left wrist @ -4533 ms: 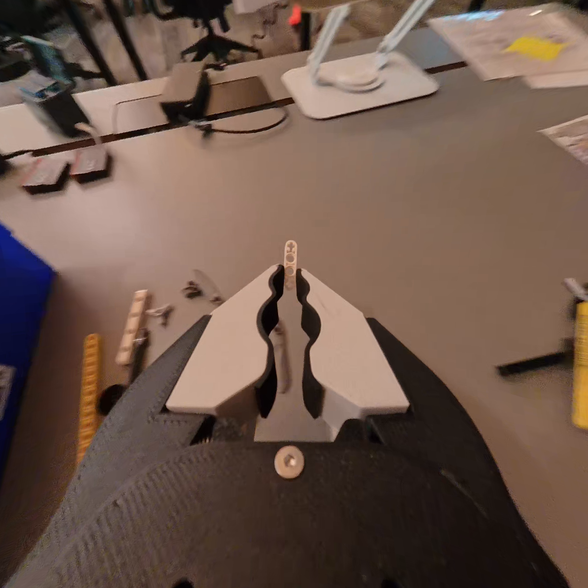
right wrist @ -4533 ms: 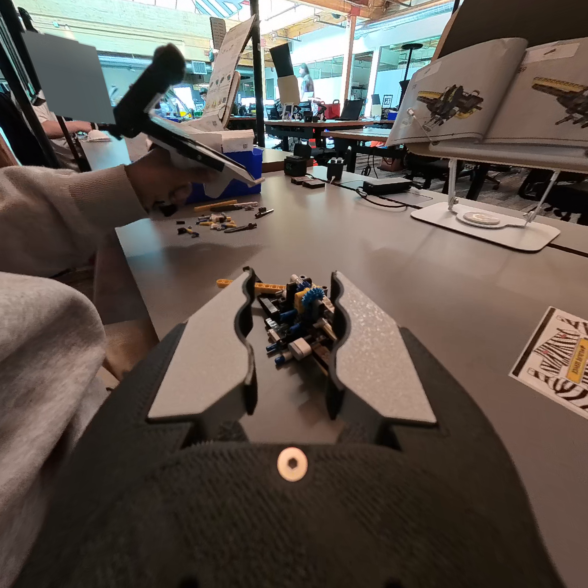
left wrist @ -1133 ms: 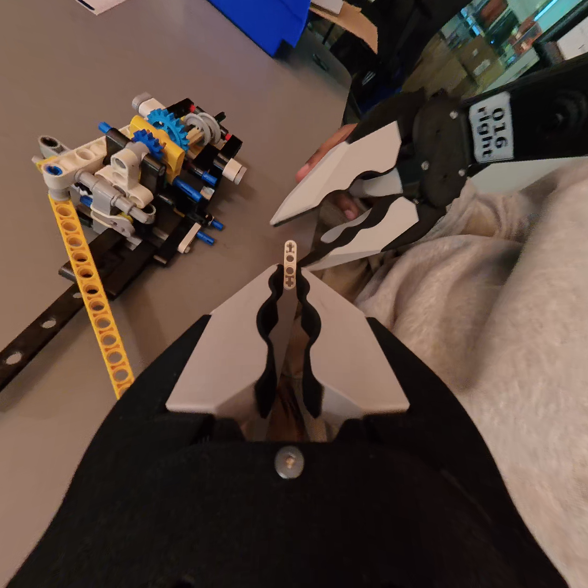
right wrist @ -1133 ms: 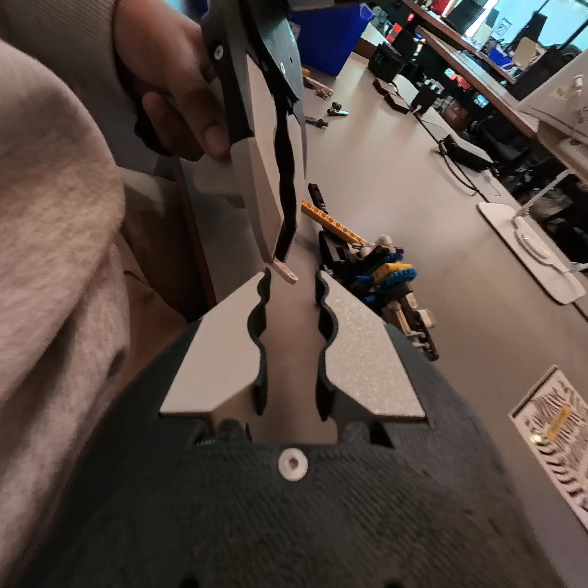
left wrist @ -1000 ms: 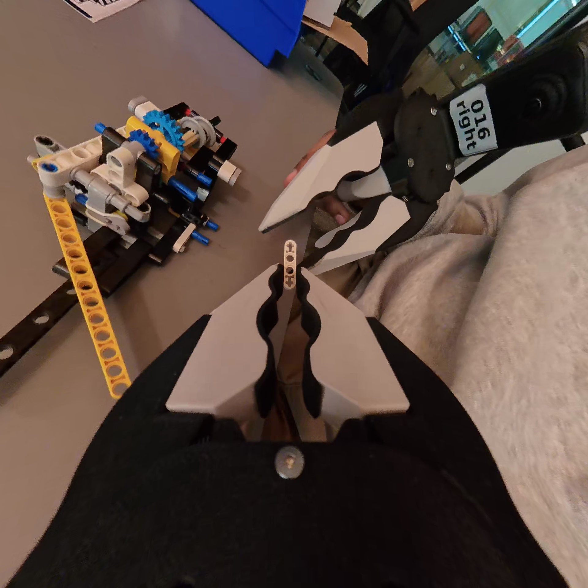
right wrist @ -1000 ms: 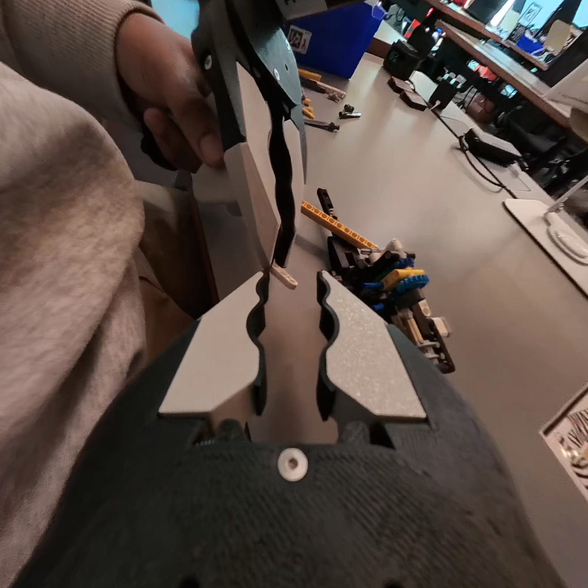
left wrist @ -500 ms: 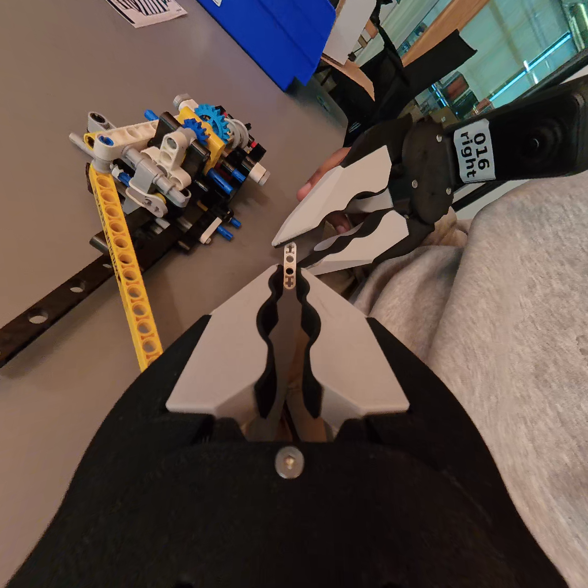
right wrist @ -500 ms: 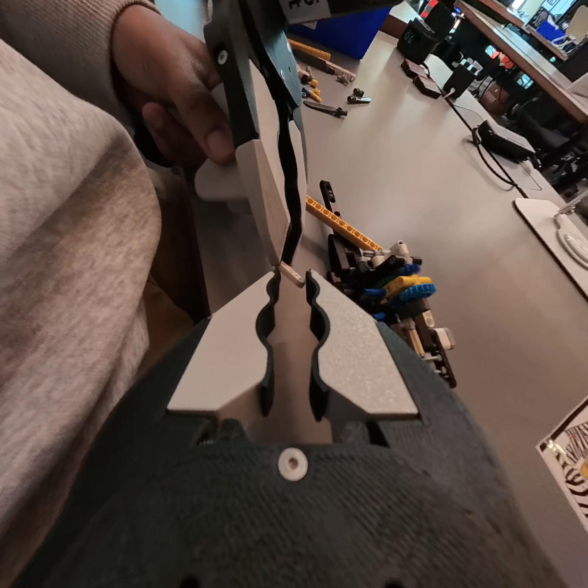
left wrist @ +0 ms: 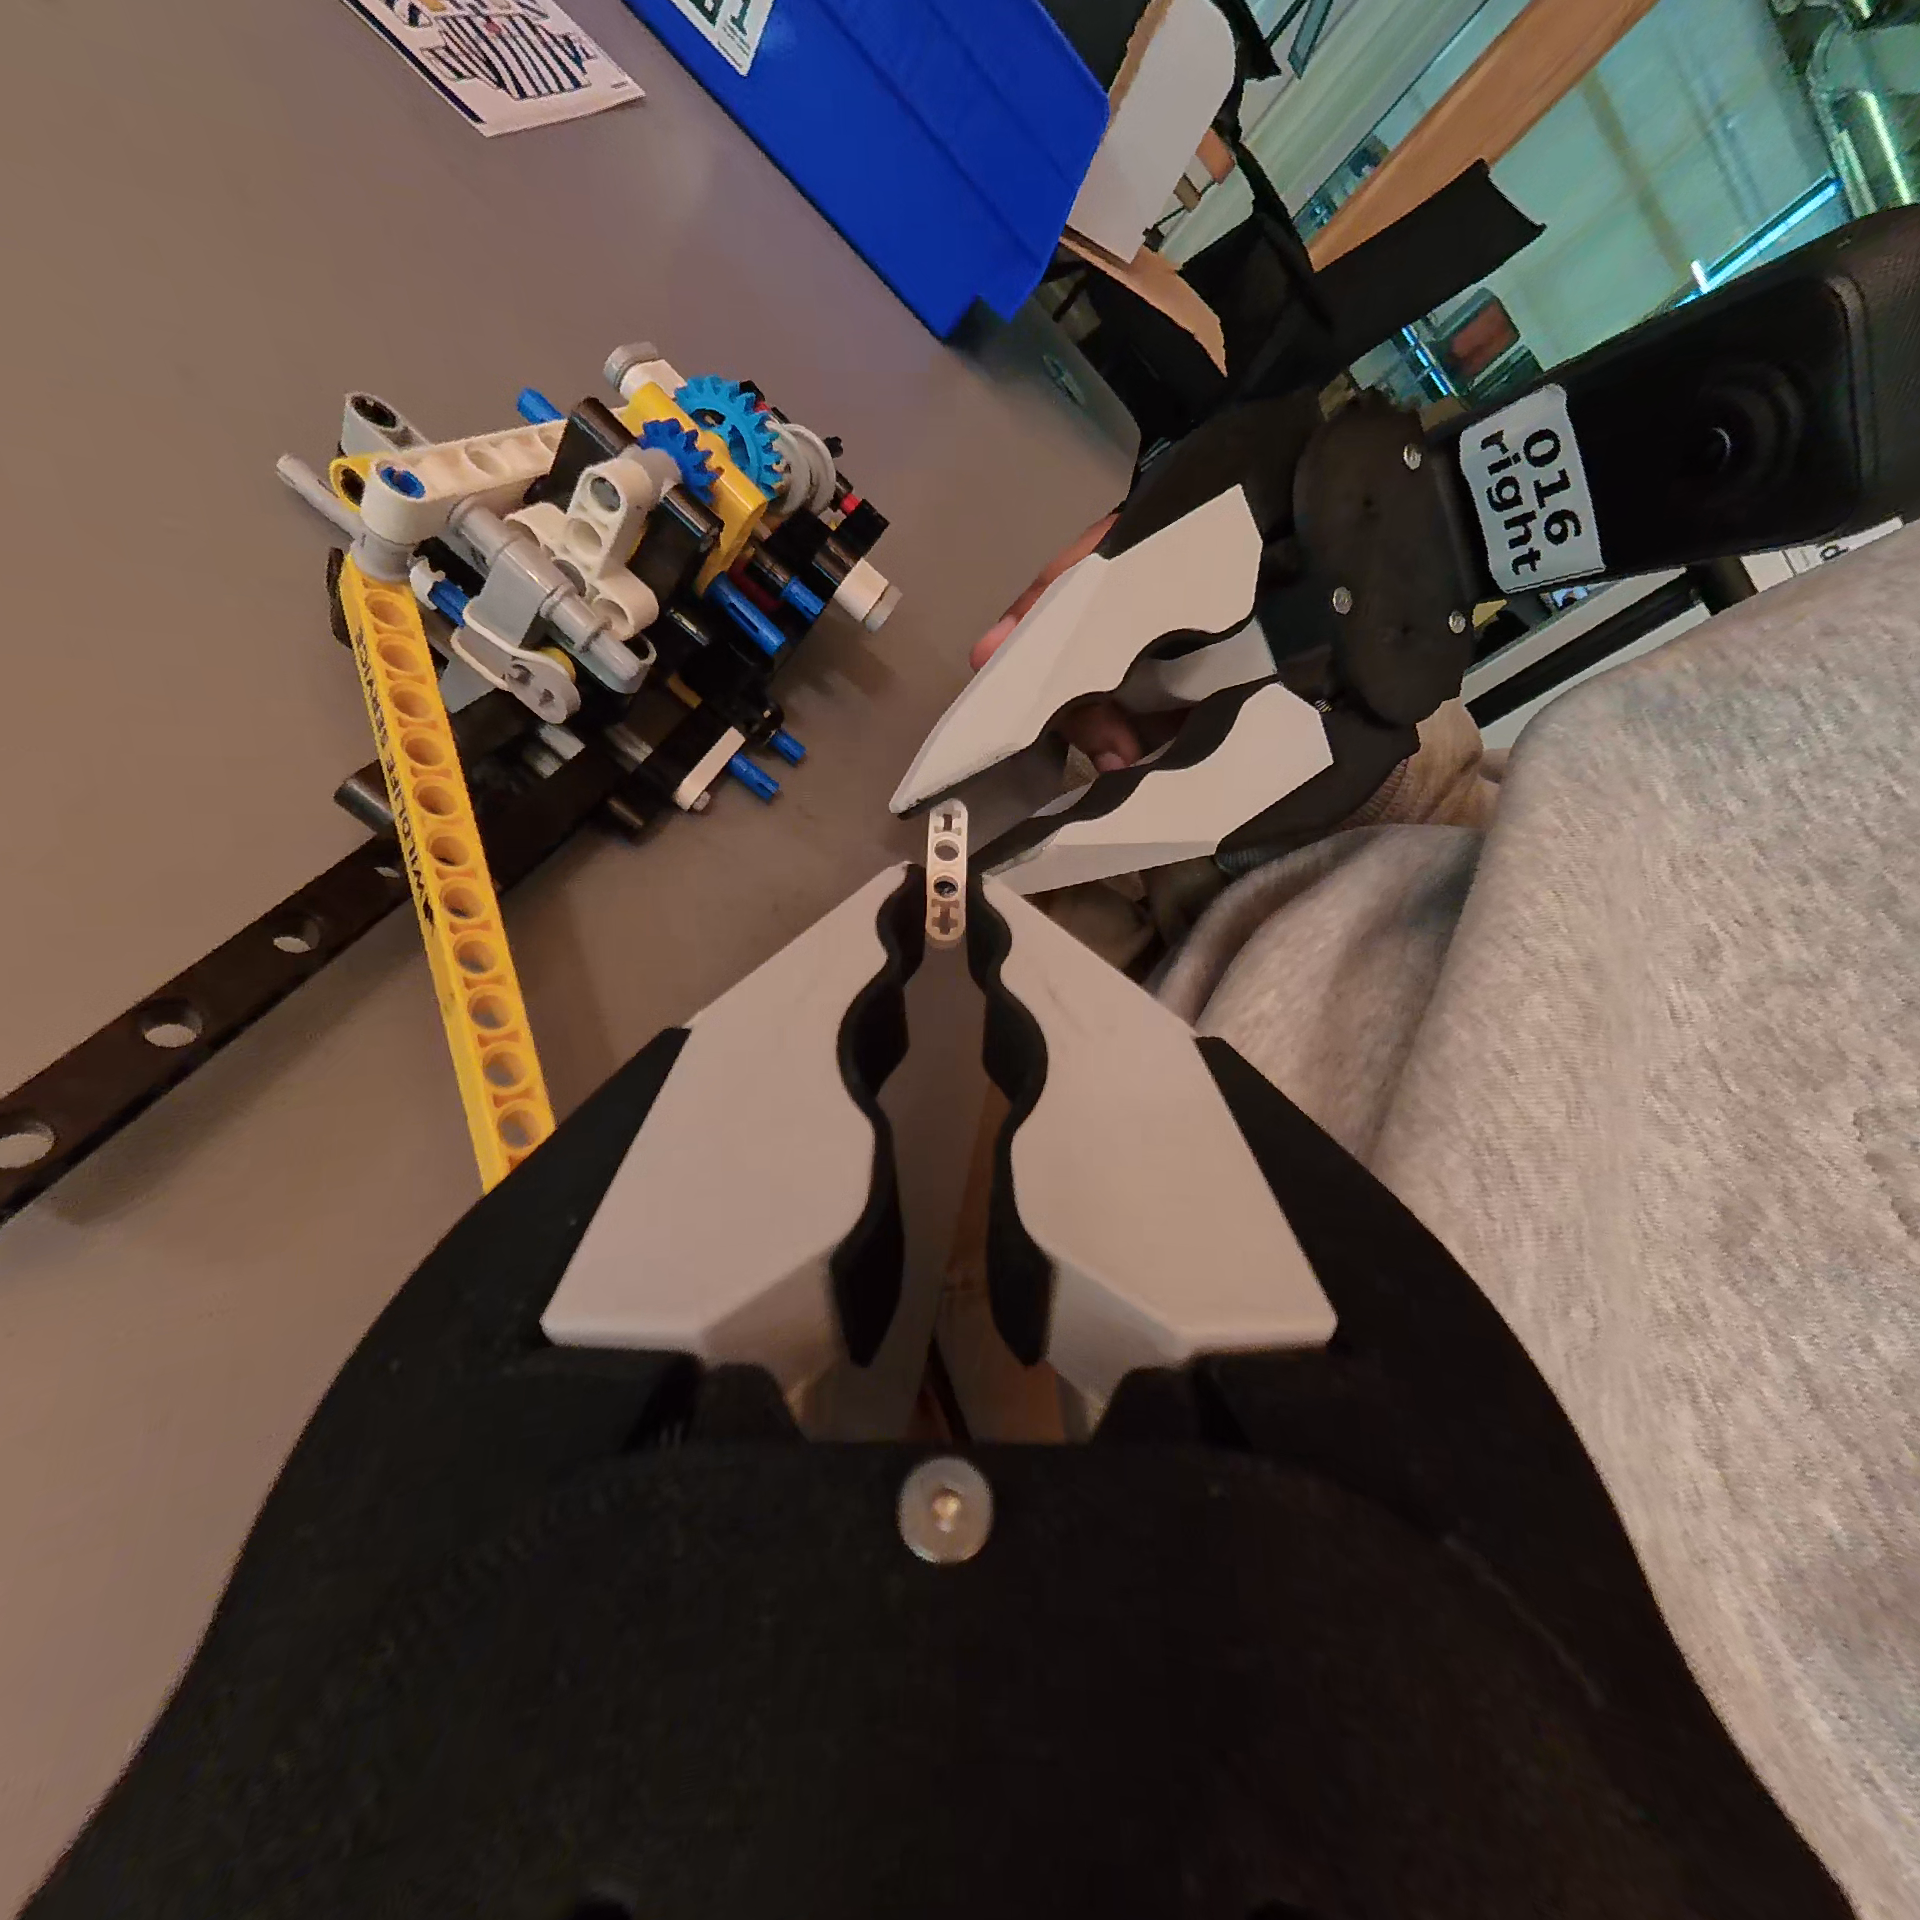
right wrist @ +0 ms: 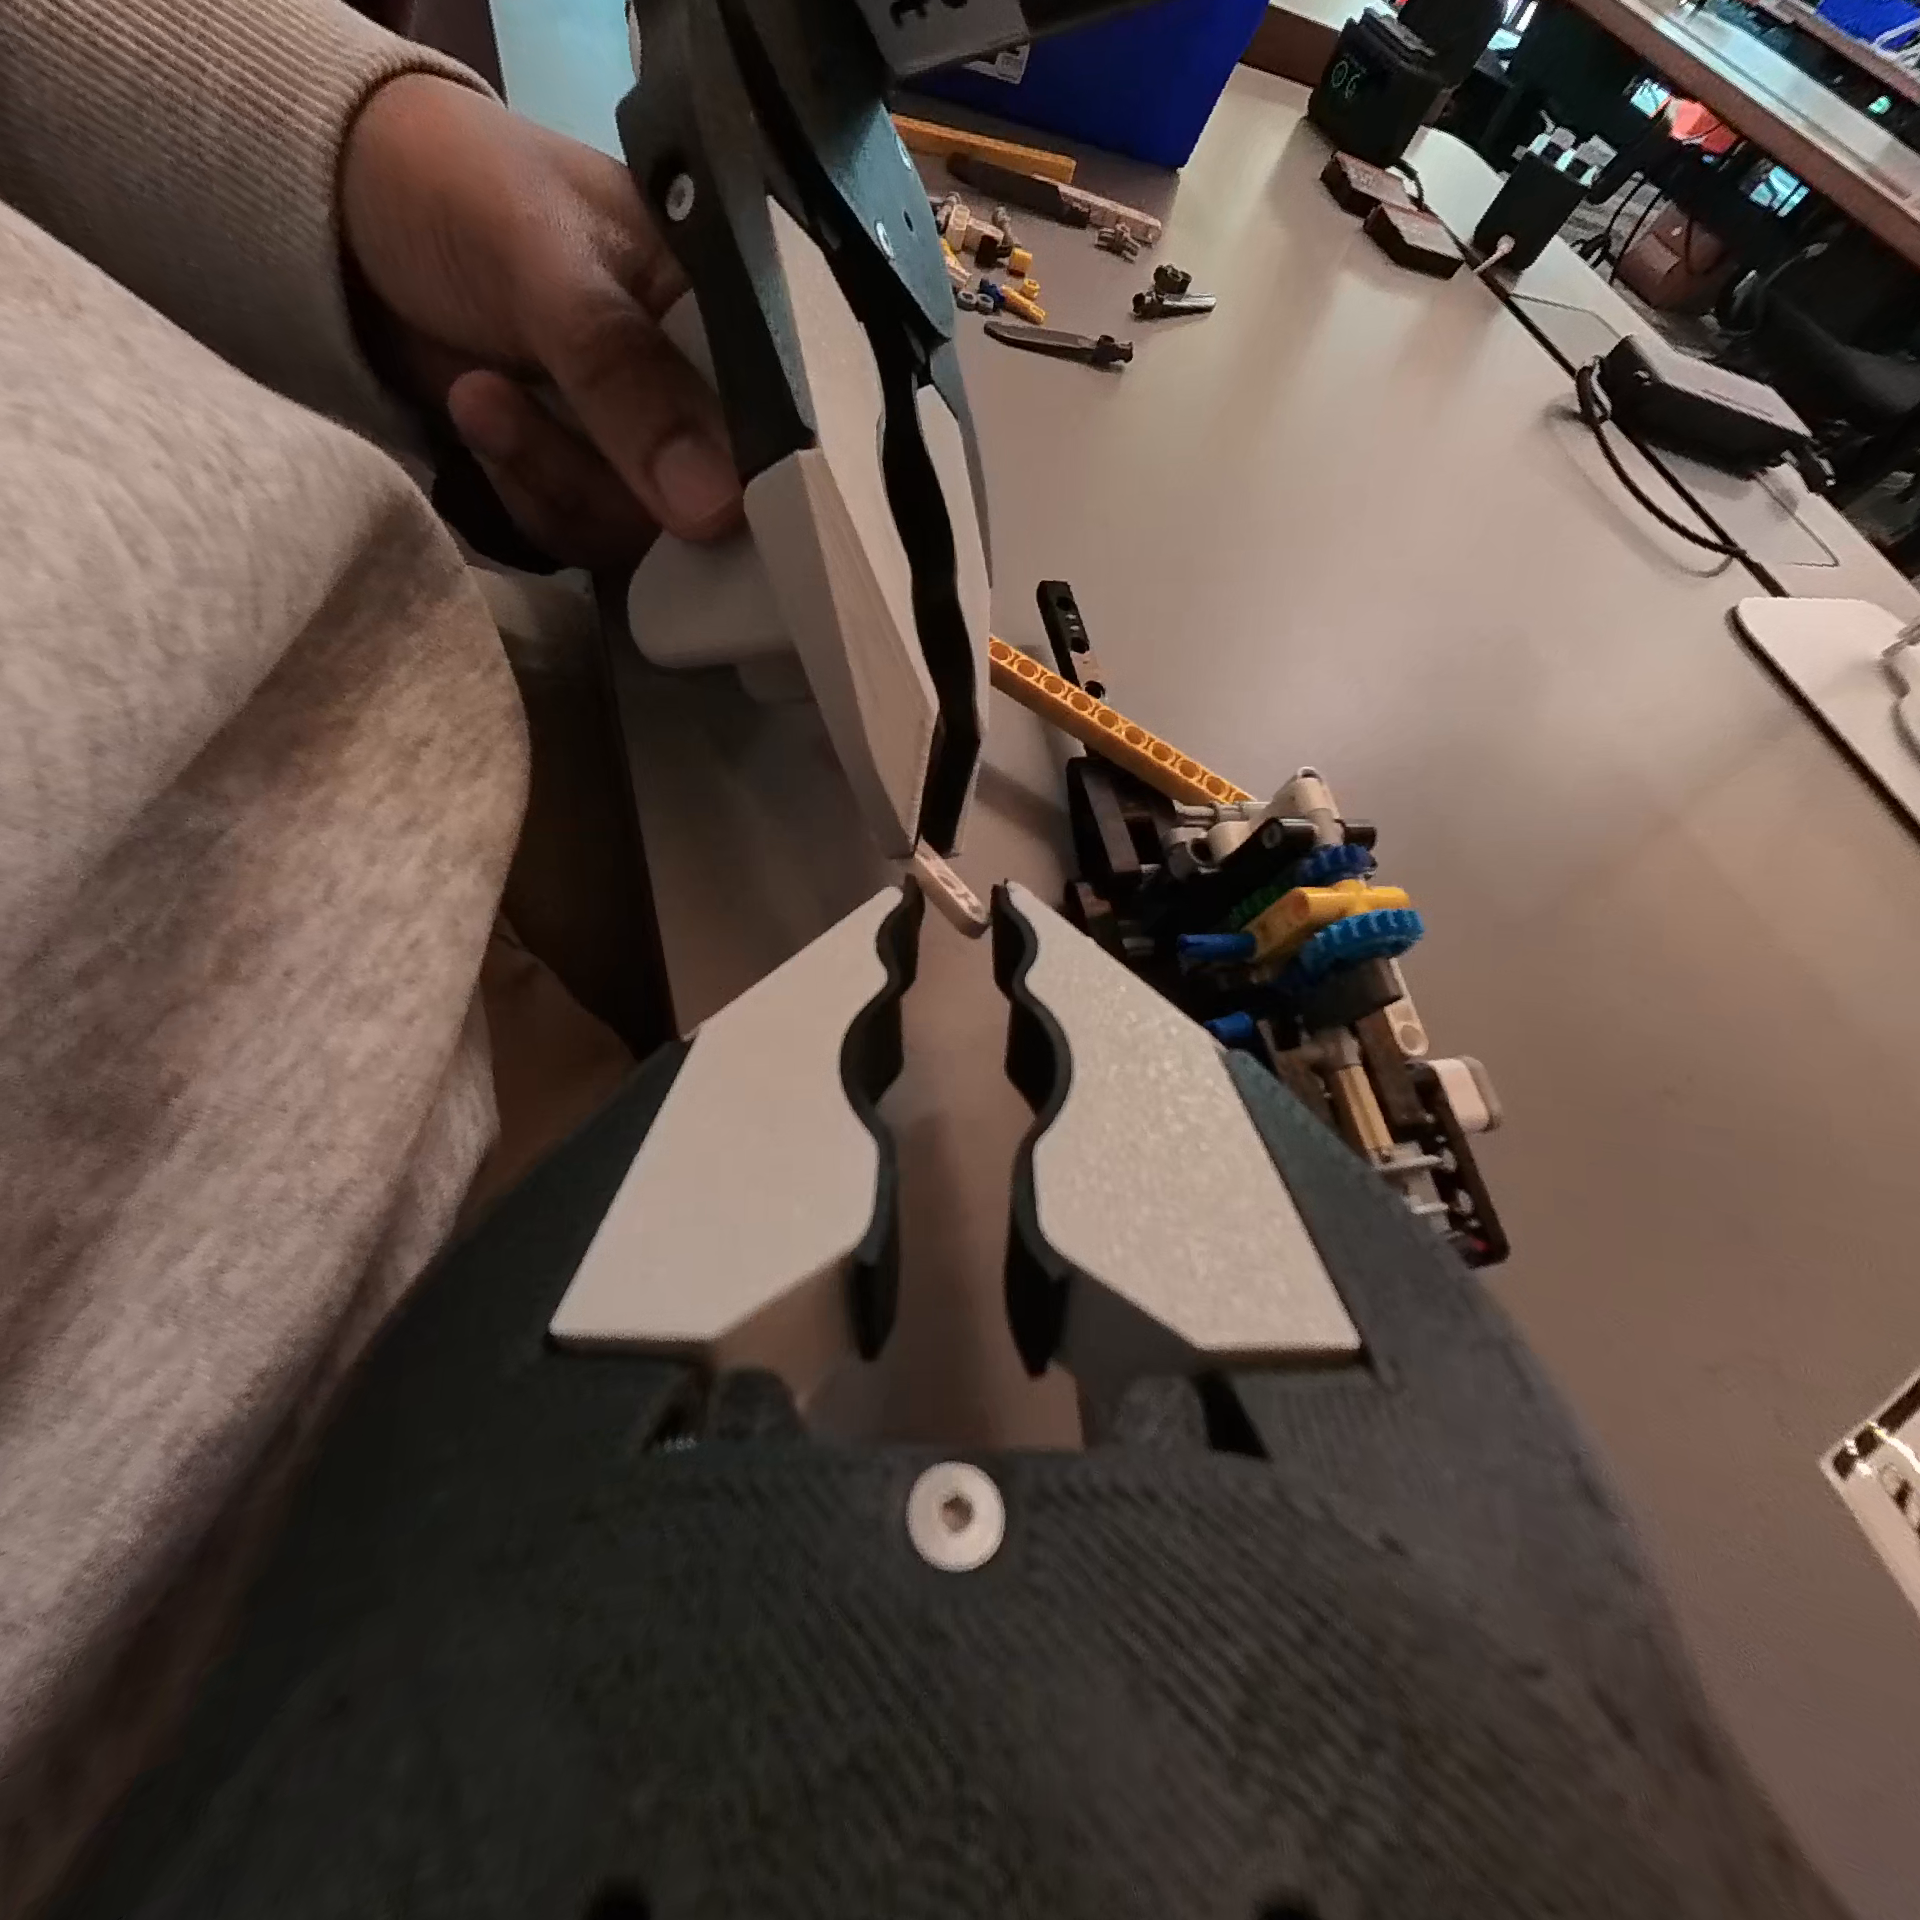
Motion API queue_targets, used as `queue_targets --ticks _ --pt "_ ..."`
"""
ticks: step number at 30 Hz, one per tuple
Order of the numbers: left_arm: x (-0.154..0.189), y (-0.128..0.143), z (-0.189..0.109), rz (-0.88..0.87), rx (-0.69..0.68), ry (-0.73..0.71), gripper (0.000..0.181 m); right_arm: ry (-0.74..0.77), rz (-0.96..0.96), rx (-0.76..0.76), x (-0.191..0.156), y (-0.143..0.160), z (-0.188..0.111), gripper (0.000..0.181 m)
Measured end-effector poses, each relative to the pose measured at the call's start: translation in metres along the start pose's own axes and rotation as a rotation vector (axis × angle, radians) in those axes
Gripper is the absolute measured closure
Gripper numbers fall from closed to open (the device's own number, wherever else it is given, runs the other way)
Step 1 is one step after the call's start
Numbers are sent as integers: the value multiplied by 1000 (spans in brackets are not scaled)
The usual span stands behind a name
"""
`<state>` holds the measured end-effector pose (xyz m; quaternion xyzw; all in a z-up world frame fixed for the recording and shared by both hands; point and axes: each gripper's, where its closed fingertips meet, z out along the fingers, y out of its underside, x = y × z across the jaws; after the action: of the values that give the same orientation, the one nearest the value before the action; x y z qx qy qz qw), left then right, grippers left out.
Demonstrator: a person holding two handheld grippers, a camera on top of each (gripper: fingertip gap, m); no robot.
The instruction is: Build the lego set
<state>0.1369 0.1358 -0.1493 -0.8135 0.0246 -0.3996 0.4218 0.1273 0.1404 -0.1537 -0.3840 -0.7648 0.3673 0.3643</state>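
Note:
My left gripper point(left wrist: 948, 902) is shut on a small thin white beam point(left wrist: 945, 868), whose free end sticks out past the tips. In the right wrist view the left gripper point(right wrist: 928, 844) comes down from above, held by a hand point(right wrist: 520, 301). My right gripper point(right wrist: 956, 899) is open with a narrow gap, its tips either side of the beam's free end point(right wrist: 954, 896). It also shows in the left wrist view point(left wrist: 948, 831). The part-built lego model point(left wrist: 623, 561) lies on the table, with a long yellow beam point(left wrist: 447, 831) and a black beam point(left wrist: 208, 987). The model also shows in the right wrist view point(right wrist: 1288, 935).
A blue bin point(left wrist: 883, 145) stands at the table's far side, with loose lego parts point(right wrist: 1049, 270) near it. A sticker sheet point(left wrist: 499, 52) lies on the table. A grey sleeve point(left wrist: 1610, 1039) fills the side off the table edge. A white stand base point(right wrist: 1829, 665) is far right. Left and right tips are no more than a few centimetres apart.
My left gripper carried the white beam from the loose parts over to my right gripper. In the last second my right gripper's jaws have narrowed around the beam's free end.

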Motion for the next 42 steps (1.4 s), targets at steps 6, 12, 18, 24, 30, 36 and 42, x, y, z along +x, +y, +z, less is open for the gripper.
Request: queue_targets --ticks 6,12,18,24,30,36,42 --pt "0 -1 -1 -3 7 0 175 58 11 13 9 -1 -2 156" --pt "0 2 0 -14 -8 6 176 53 -18 72 6 -8 -8 154" --pt "1 7 3 16 -41 -11 175 5 -40 81 -2 -7 -14 160" --pt "1 12 4 10 -69 -9 175 1 -68 35 -7 1 -15 160" --pt "1 14 8 13 -99 -8 175 11 -94 -6 -10 7 -15 168" --pt "5 20 11 9 -148 16 175 9 -124 -30 -14 11 -13 174" --pt "4 16 11 47 -137 -14 174 16 -105 -49 -12 15 -14 177"
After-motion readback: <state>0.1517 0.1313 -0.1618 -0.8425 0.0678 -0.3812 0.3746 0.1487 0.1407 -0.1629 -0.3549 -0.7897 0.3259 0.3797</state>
